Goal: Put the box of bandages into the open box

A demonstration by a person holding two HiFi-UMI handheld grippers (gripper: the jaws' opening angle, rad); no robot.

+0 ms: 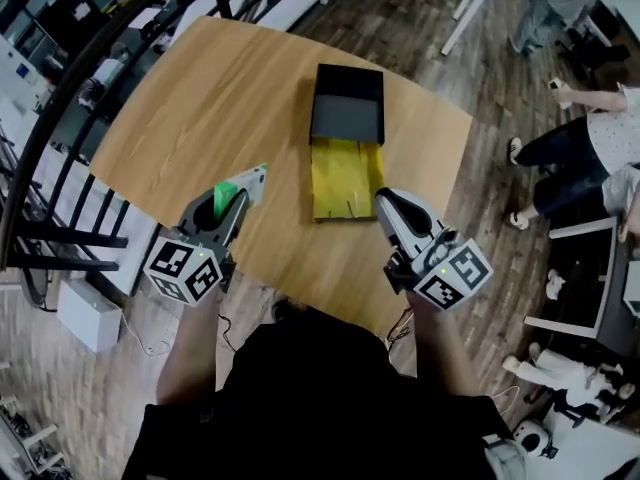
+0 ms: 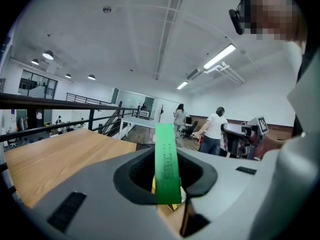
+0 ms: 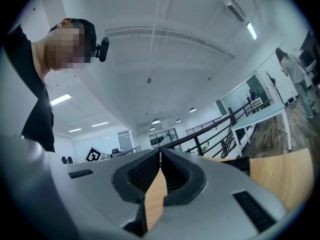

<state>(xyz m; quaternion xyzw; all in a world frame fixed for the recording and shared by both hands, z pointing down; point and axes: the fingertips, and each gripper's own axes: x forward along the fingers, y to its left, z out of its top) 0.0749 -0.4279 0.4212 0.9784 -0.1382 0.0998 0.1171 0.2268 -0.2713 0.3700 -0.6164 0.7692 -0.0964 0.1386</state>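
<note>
With the left gripper (image 1: 248, 182) jaws clamped on the bandage box (image 1: 226, 194), bring it squarely over the open box (image 1: 345, 173) and release low; the right gripper (image 1: 389, 207) jaws are closed, empty.

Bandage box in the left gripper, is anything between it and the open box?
Nothing visible. Only bare table lies between the bandage box and the open box; the right gripper is at its near right corner.

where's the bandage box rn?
The bandage box is clamped in the left tongs, at the head view's lower left, over the table, left of the open box.
</note>
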